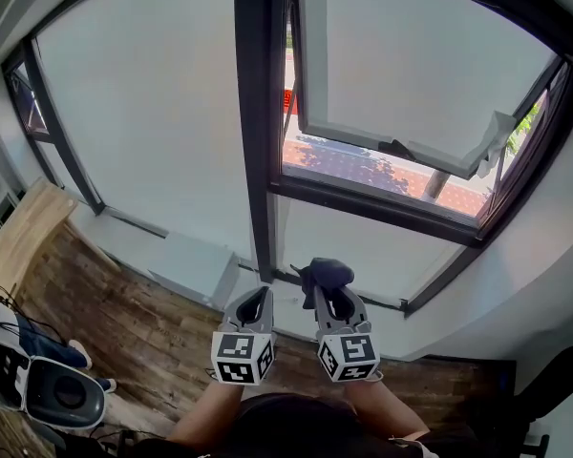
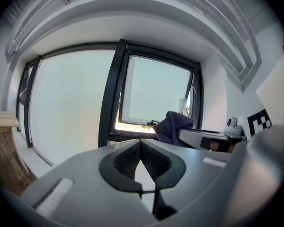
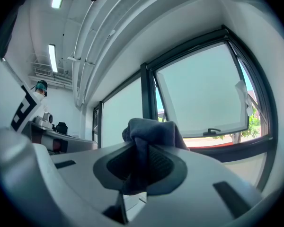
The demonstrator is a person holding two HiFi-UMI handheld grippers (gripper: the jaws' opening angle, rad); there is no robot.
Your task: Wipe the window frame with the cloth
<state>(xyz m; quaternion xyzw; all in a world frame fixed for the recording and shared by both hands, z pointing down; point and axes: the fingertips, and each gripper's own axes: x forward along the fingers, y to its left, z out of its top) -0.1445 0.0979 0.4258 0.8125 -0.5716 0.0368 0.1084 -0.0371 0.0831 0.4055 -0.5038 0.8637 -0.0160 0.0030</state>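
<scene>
A dark blue cloth (image 1: 325, 273) is bunched in my right gripper (image 1: 327, 292), whose jaws are shut on it; in the right gripper view the cloth (image 3: 149, 138) sticks up from between the pads. My left gripper (image 1: 256, 301) hangs beside it, shut and empty, its tips meeting in the left gripper view (image 2: 140, 142). Both are held low in front of the dark window frame (image 1: 258, 160). The frame's vertical post stands just above the left gripper, and the lower rail (image 1: 382, 210) runs to the right. An opened sash (image 1: 411, 74) tilts outward at the upper right.
A white sill and ledge (image 1: 186, 260) run below the glass. Wooden flooring (image 1: 124, 332) lies at the lower left, with a wooden tabletop (image 1: 24, 232) at the far left. A white cloth (image 1: 492, 146) hangs on the open sash's corner. White wall (image 1: 544, 284) closes in on the right.
</scene>
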